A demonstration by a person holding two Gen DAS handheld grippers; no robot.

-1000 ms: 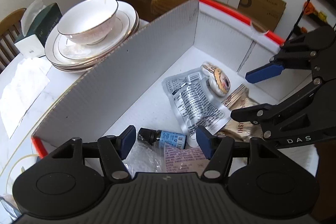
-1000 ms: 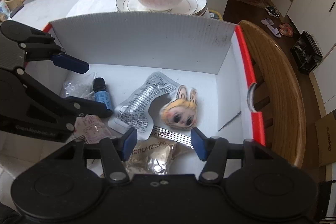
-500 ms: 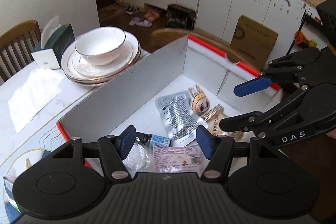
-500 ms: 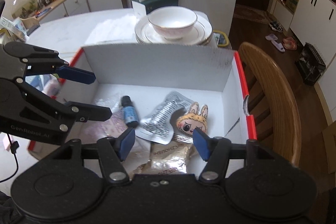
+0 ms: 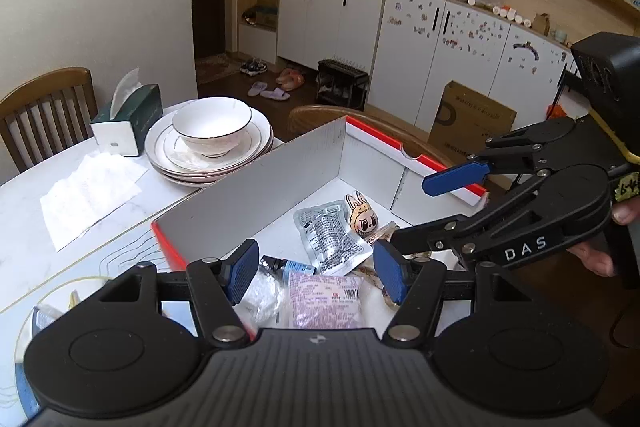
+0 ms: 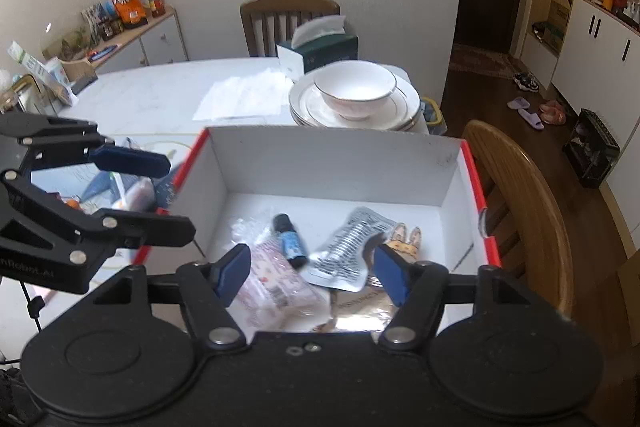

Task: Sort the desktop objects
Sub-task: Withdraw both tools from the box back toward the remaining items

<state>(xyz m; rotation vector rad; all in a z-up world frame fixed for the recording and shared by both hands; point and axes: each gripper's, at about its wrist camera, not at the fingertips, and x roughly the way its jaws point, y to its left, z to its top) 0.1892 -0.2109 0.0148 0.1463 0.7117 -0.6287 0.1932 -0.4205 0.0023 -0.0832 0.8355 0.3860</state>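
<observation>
A white box with a red rim [image 5: 280, 187] [image 6: 336, 163] sits on the table edge. Inside lie a small blue-labelled bottle [image 5: 290, 265] [image 6: 290, 241], a silver foil pouch [image 5: 330, 237] [image 6: 348, 251], a pink packet [image 5: 324, 301] [image 6: 276, 283], a cartoon bunny-eared head charm [image 5: 362, 217] [image 6: 406, 239], a clear plastic bag [image 5: 262, 293] and a gold snack packet [image 6: 360, 307]. My left gripper [image 5: 314, 273] [image 6: 156, 193] hovers open above the box's near left corner, empty. My right gripper [image 6: 310, 269] [image 5: 424, 215] hangs above the box's near side, its jaws opening, nothing between them.
A stack of white plates with a bowl [image 5: 210, 143] [image 6: 356, 99] stands behind the box, beside a green tissue box [image 5: 128, 119] [image 6: 320, 47] and paper napkins [image 5: 86, 193] [image 6: 240, 95]. More loose items [image 6: 120, 187] lie left of the box. Wooden chairs [image 6: 520, 211] [image 5: 40, 111] stand around the table.
Both grippers have risen and drawn back from the box, so more of the room shows. The right gripper's jaws have spread wider. The objects in the box have not moved.
</observation>
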